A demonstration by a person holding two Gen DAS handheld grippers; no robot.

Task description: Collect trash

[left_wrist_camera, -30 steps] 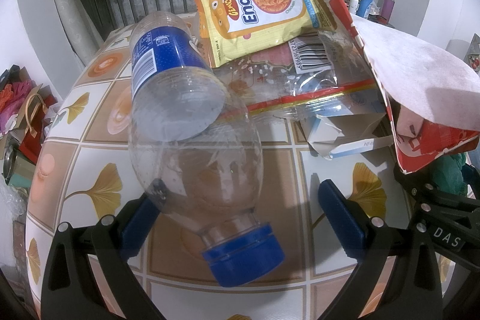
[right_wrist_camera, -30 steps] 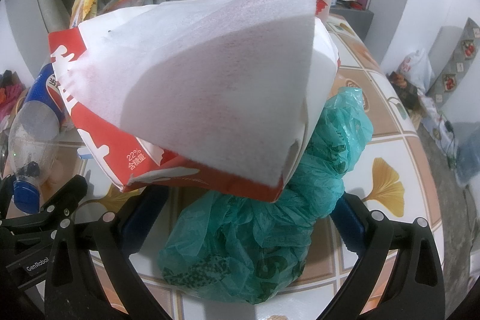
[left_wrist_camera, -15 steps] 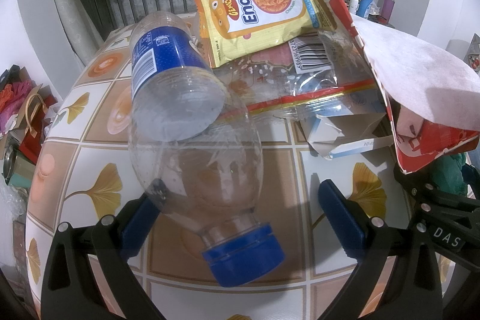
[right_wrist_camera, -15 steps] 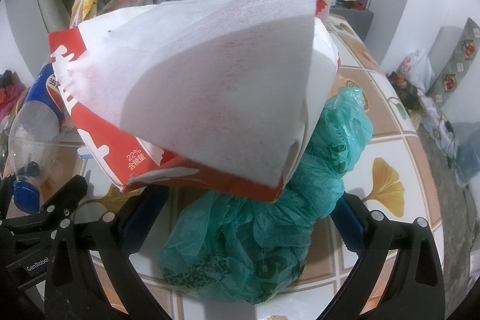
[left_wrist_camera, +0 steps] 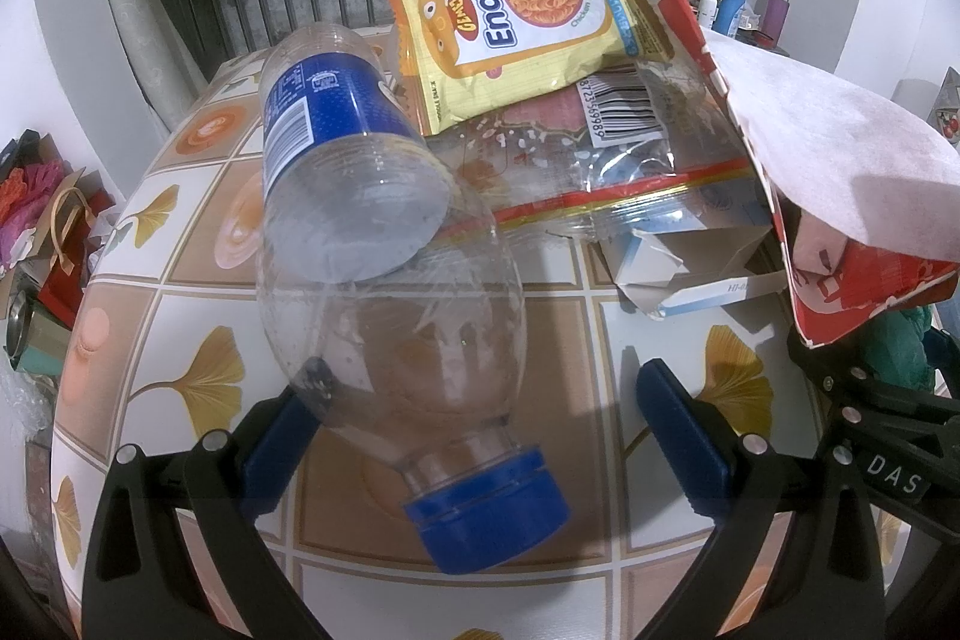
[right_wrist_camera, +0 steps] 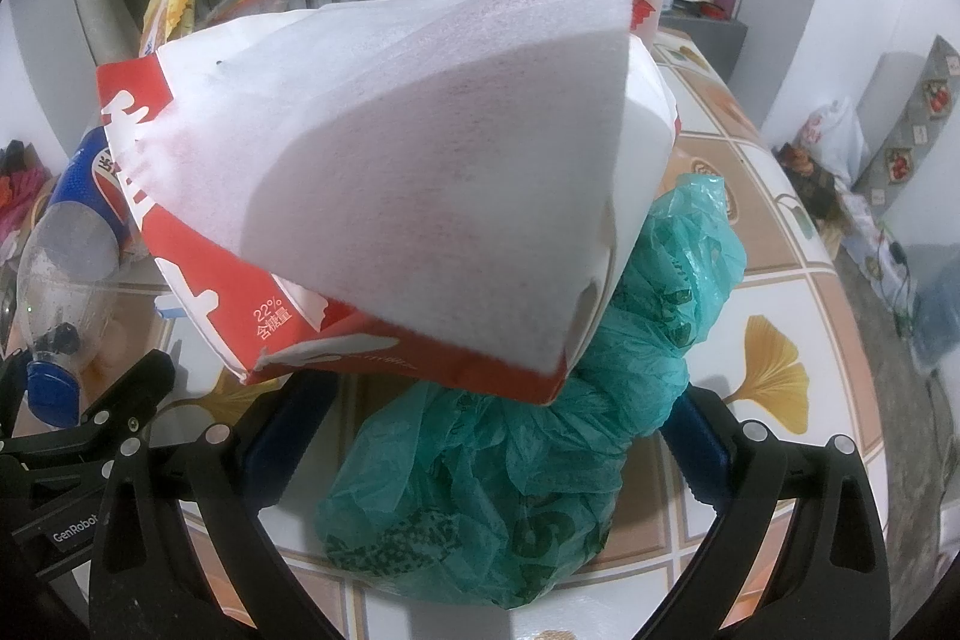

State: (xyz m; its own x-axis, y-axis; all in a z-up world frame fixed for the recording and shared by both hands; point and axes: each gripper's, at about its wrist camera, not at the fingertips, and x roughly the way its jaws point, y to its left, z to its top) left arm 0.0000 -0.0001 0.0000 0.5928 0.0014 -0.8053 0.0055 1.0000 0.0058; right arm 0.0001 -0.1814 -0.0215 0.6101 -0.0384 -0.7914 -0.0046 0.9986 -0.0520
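Currently nothing has shifted over the last second: my left fingers (left_wrist_camera: 486,412) stay wide apart around the empty plastic bottle (left_wrist_camera: 384,256), gripping nothing; my right fingers (right_wrist_camera: 492,436) likewise straddle the green plastic bag (right_wrist_camera: 516,460) beside it. No collection has begun.

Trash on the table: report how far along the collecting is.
Done: nothing looks collected. In hand: nothing; the left claw is open around the plastic bottle, the right claw open around the green plastic bag. Left: bottle, bag, noodle packet, clear wrapper, torn carton, red-and-white bag.
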